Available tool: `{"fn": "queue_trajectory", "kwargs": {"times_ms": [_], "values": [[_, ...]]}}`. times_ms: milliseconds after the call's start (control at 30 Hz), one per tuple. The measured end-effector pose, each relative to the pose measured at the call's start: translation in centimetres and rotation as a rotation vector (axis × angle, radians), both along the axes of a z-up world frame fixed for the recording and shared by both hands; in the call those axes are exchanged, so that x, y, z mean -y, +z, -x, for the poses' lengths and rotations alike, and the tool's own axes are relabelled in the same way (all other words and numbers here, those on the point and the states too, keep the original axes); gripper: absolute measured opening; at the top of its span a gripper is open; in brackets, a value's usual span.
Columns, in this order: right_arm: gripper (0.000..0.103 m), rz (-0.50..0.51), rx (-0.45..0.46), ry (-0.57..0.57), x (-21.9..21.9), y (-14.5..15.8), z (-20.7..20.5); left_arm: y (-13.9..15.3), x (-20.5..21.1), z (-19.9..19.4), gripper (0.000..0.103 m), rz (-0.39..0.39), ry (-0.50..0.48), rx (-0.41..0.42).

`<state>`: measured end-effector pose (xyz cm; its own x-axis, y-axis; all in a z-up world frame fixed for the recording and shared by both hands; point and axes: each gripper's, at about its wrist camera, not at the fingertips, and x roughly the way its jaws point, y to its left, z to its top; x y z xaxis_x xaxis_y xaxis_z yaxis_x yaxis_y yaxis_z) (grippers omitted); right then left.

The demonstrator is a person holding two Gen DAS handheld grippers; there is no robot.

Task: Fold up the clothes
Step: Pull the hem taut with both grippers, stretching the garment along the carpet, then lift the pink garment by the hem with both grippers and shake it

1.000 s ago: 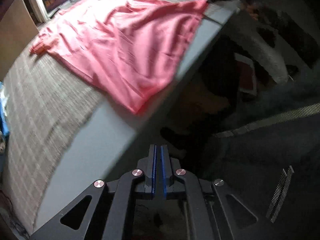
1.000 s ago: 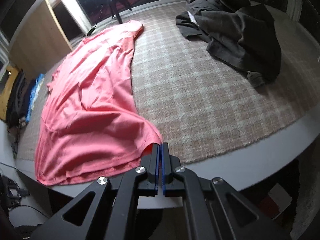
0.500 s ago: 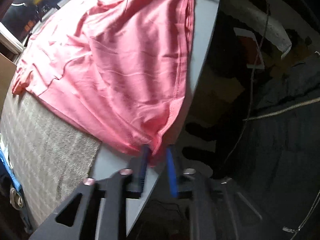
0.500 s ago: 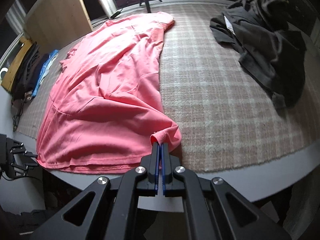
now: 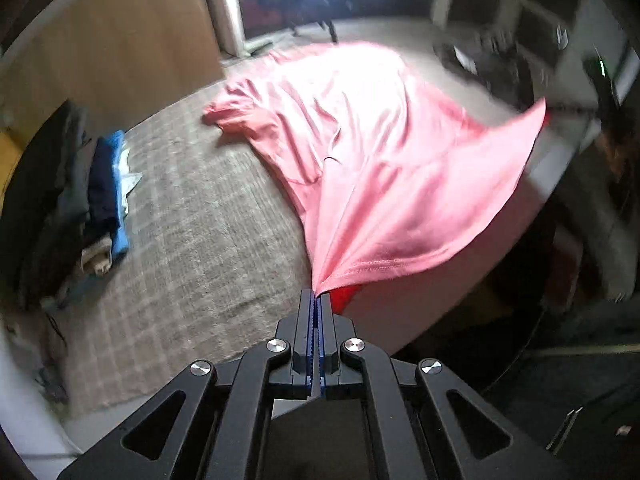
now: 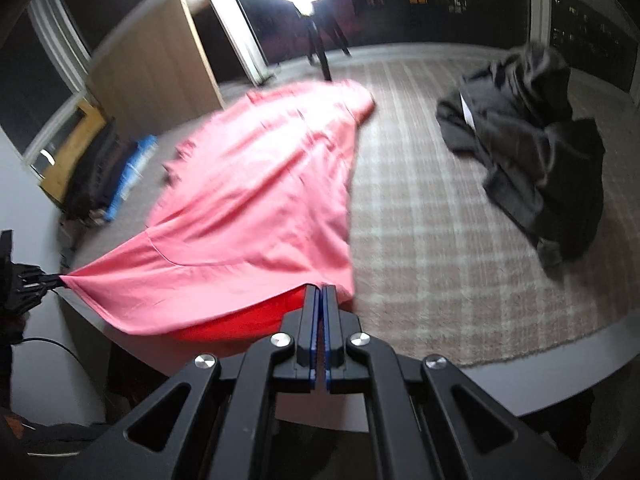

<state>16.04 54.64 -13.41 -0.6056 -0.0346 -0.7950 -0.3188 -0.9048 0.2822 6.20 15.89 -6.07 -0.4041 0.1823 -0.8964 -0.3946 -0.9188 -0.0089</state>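
Checked cloth (image 6: pixel 432 240): covers the tabletop, bearing everything below. Pink shirt (image 5: pixel 384 168): far part with the sleeve lying on the cloth, near hem lifted off the table edge and stretched between both grippers (darker red underside showing beneath). Dark garment (image 6: pixel 536 160): crumpled heap, well apart to the right of the shirt. Stack of clothes (image 5: pixel 92 208): dark and blue, at the table's left side. Left gripper (image 5: pixel 319 294): clamped on one hem corner. Right gripper (image 6: pixel 320 289): clamped on the other.
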Motion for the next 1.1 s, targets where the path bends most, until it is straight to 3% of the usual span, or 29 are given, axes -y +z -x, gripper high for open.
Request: {"fn": "queue_trajectory", "kwargs": {"times_ms": [133,267,333,433,533,633,667,767,867,967,1033,1100], "values": [[0.002,-0.019,0.044,0.008,1.3,-1.6,-0.4,-3.4,-0.4,-0.3,0.001,0.068,-0.02,0.106],[0.002,0.058,0.031,-0.082,0.3,-2.7,-3.8,-4.3,-1.4,-1.8,0.001,0.016,-0.042,0.122],[0.002,0.059,0.055,-0.123,0.1,-3.6,-5.0,-5.9,-1.7,-1.4,0.001,0.052,-0.063,0.146],[0.002,0.048,0.127,-0.131,0.0,-5.6,-4.7,-8.3,-1.7,-0.9,0.001,0.091,-0.054,0.207],[0.002,0.051,0.128,-0.134,-0.2,-6.2,-3.9,-9.5,-1.0,0.3,0.001,0.125,-0.043,0.223],[0.002,0.034,0.127,-0.125,-1.7,-5.8,-1.1,-8.4,0.8,4.6,0.001,0.126,0.011,0.193],[0.002,0.017,0.109,-0.119,-2.4,-4.7,0.6,-7.3,1.3,6.5,0.001,0.139,0.024,0.158],[0.001,-0.047,0.022,-0.104,-4.6,0.5,5.7,-0.3,3.4,13.6,0.001,0.162,0.095,0.005],[0.001,-0.208,-0.109,-0.094,-5.7,11.1,11.1,11.9,5.7,18.6,0.0,0.204,0.19,-0.209],[0.001,-0.345,-0.248,-0.107,-5.3,22.1,11.9,23.8,7.2,18.0,0.0,0.214,0.224,-0.413],[0.001,-0.404,-0.322,-0.111,-4.8,27.1,10.8,26.6,7.2,15.5,0.001,0.248,0.188,-0.469],[0.001,-0.419,-0.349,-0.094,-3.9,29.1,9.3,26.6,7.1,13.8,0.001,0.286,0.151,-0.474]]}}
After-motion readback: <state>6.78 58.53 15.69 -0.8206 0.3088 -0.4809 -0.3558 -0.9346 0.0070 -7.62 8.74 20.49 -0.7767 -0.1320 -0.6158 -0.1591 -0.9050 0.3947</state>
